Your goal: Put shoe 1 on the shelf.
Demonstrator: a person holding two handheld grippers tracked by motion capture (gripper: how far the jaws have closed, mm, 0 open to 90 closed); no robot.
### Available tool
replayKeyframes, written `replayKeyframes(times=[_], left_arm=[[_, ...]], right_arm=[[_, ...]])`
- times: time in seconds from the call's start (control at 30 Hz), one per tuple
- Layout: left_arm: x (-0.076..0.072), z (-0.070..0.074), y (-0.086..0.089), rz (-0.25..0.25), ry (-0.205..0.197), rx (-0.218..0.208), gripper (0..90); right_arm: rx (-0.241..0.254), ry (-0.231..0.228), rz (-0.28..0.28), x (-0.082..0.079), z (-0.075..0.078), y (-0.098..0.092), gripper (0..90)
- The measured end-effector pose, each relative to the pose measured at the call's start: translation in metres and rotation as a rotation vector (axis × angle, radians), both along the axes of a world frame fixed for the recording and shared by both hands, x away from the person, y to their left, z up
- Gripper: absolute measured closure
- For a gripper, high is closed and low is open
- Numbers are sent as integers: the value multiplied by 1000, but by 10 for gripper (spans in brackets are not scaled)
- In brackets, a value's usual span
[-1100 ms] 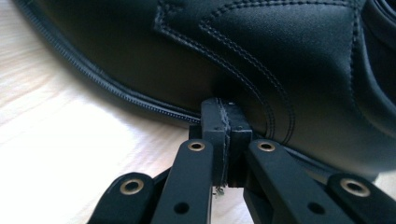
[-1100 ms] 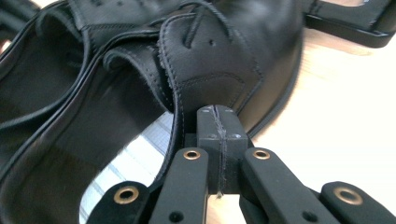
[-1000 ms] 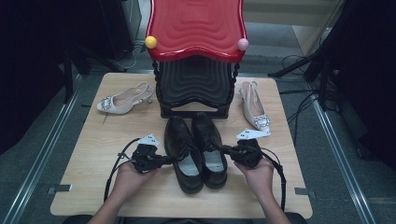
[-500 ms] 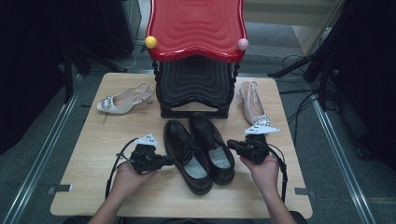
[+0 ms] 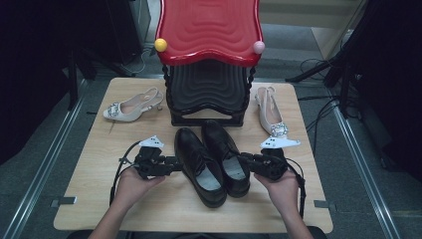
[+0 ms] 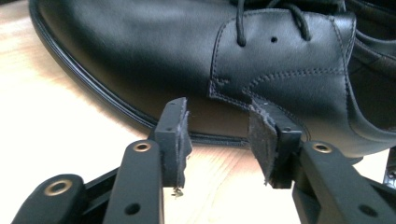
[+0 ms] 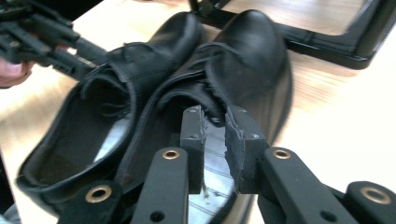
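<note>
Two black leather lace-up shoes lie side by side mid-table, toes toward the rack: the left shoe [image 5: 199,167] [image 6: 163,56] [image 7: 100,116] and the right shoe [image 5: 226,154] [image 7: 254,51]. My left gripper [image 5: 175,164] [image 6: 219,140] is open, its tips just short of the left shoe's outer side with nothing between them. My right gripper [image 5: 244,159] [image 7: 215,135] comes in from the right. It is shut on the right shoe's collar rim, the leather edge pinched between its pads. A hand holds each gripper.
A rack with a red wavy top [image 5: 209,30] and a black lower tier [image 5: 208,89] stands at the table's far edge, just beyond the toes. One beige heeled shoe [image 5: 130,105] lies at the far left and another [image 5: 269,112] at the far right.
Both black shoes have swung so their heels point further right. The right gripper drew back to the right, then came back in at the right shoe's collar. The left gripper barely moved.
</note>
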State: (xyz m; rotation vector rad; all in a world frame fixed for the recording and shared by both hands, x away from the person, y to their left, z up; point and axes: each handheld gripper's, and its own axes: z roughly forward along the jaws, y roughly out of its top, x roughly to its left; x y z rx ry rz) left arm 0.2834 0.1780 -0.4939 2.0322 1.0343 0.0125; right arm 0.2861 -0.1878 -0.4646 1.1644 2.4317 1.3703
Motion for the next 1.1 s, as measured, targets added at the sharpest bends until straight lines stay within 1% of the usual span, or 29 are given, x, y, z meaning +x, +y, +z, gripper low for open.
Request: replayKeyframes(times=[0.1, 0.2, 0.27, 0.4, 0.43, 0.5, 0.57, 0.67, 0.77, 0.8, 0.87, 0.9, 1.0, 1.03, 1.07, 1.1], left_arm=[[1, 5, 1, 5, -5, -4, 537], [3, 10, 1, 13, -10, 8, 504], [6, 14, -1, 15, -13, 11, 493], [9, 23, -4, 8, -31, 10, 489], [10, 26, -5, -2, -34, 9, 488], [11, 31, -6, -1, -49, 9, 488], [13, 36, -7, 2, -56, -4, 487], [15, 44, -8, -4, -68, -13, 487], [16, 51, -11, -16, -72, -17, 483], [17, 52, -12, -18, -75, -13, 482], [19, 55, -13, -29, -74, -8, 480], [20, 57, -14, -32, -73, -5, 479], [22, 62, -15, -35, -77, -2, 475], [22, 64, -16, -35, -82, 3, 474], [23, 66, -15, -42, -84, 6, 474], [24, 68, -16, -38, -86, 6, 473]], right_arm=[[6, -2, 20, -3, 0, 5, 753], [9, 10, 37, -6, -1, 10, 739], [3, 7, 51, -8, -2, 14, 726], [12, 13, 66, -10, -3, 22, 693], [14, 17, 68, -10, -3, 23, 686], [4, 17, 73, -12, -2, 28, 670], [-1, 17, 81, -12, 0, 33, 656], [-36, 16, 91, -13, 1, 44, 628], [-57, 20, 111, -14, -1, 54, 611], [-58, 14, 116, -14, -2, 56, 613], [-69, 10, 113, -15, 0, 57, 611], [-66, 12, 107, -14, 0, 56, 612], [-73, 29, 88, -14, -2, 53, 612], [-84, 26, 89, -14, -3, 53, 612], [-84, 22, 89, -15, -3, 53, 607], [-86, 17, 87, -15, -3, 54, 601]])
